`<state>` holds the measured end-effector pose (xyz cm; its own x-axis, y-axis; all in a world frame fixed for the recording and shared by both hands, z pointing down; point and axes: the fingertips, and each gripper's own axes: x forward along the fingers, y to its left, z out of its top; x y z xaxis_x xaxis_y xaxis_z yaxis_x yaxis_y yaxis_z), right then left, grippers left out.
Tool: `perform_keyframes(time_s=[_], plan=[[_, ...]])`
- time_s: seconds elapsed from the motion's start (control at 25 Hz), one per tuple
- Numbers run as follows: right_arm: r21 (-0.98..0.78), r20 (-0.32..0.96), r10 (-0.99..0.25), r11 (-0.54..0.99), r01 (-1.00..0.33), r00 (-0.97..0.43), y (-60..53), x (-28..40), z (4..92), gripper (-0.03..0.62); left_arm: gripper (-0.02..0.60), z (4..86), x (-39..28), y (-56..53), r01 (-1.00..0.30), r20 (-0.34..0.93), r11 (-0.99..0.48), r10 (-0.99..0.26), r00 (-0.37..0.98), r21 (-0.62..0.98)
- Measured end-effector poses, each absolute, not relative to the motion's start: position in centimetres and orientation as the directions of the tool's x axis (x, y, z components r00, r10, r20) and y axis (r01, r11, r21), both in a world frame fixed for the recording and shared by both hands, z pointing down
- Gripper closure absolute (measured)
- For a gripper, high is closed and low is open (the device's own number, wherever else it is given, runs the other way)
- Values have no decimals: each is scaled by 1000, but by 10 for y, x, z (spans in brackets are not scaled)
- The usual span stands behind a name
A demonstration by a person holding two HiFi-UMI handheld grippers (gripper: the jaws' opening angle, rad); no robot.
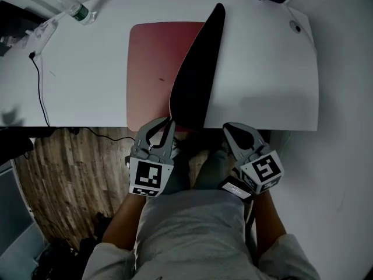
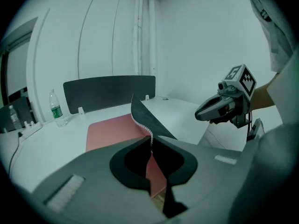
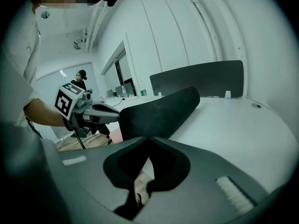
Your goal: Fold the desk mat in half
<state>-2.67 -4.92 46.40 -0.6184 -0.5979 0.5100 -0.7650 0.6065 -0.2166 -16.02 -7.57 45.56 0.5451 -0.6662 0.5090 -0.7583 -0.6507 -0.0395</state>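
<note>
Desk mat point(image 1: 148, 69) first: where does it lie, and how is it set?
— On the white desk point(image 1: 268, 69), reaching its near edge, right in front of the person. The pink left half lies flat. The right half point(image 1: 195, 74) stands lifted, black underside facing right, so the mat is bent along a line running from the near desk edge toward the far side. Spread flat, its long axis would run across the desk, left to right. The raised half tapers to a rounded corner that points away from the person.
— Who has hold of it?
— The left gripper point(image 1: 166, 124). Its jaws are pressed onto the stitched edge point(image 2: 149, 132) at the near end of the raised half, with the rim sandwiched between them. The right gripper point(image 1: 230, 130) hangs near it, off the desk's near edge, jaws together with nothing in them; only floor shows through its gap.
— Which step is this?
— Mid-fold, I'd judge: the half is up but not yet laid on the pink one.
— And the next move?
— Probably carrying the pinched edge over to the left and lowering it until it meets the mat's left edge, corners matched. The far corner is unsupported and may land skew; the free right gripper could steady it or press the crease.
— Anything in the way?
— No. A water bottle point(image 1: 78, 10) and a cable point(image 1: 39, 92) sit at the desk's left, well apart from the mat.
</note>
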Motion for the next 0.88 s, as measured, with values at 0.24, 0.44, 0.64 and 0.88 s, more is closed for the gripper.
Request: perform_keyframes(time_s=[0.24, 0.44, 0.64, 0.88], plan=[[-206, 517, -586, 622, -756, -624, -57, -53, 467, 586, 548, 468, -201, -74, -792, 528, -610, -677, 512, -15], [-204, 519, -571, 640, -741, -636, -61, -80, 468, 587, 546, 493, -244, -69, -840, 578, -540, -674, 461, 41], [-202, 529, -554, 654, -729, -643, -63, -96, 470, 586, 546, 510, -276, -63, -869, 609, -490, -671, 423, 65], [-202, 530, -540, 668, -716, -654, -68, -117, 470, 586, 546, 520, -296, -62, -886, 621, -457, -673, 402, 78]])
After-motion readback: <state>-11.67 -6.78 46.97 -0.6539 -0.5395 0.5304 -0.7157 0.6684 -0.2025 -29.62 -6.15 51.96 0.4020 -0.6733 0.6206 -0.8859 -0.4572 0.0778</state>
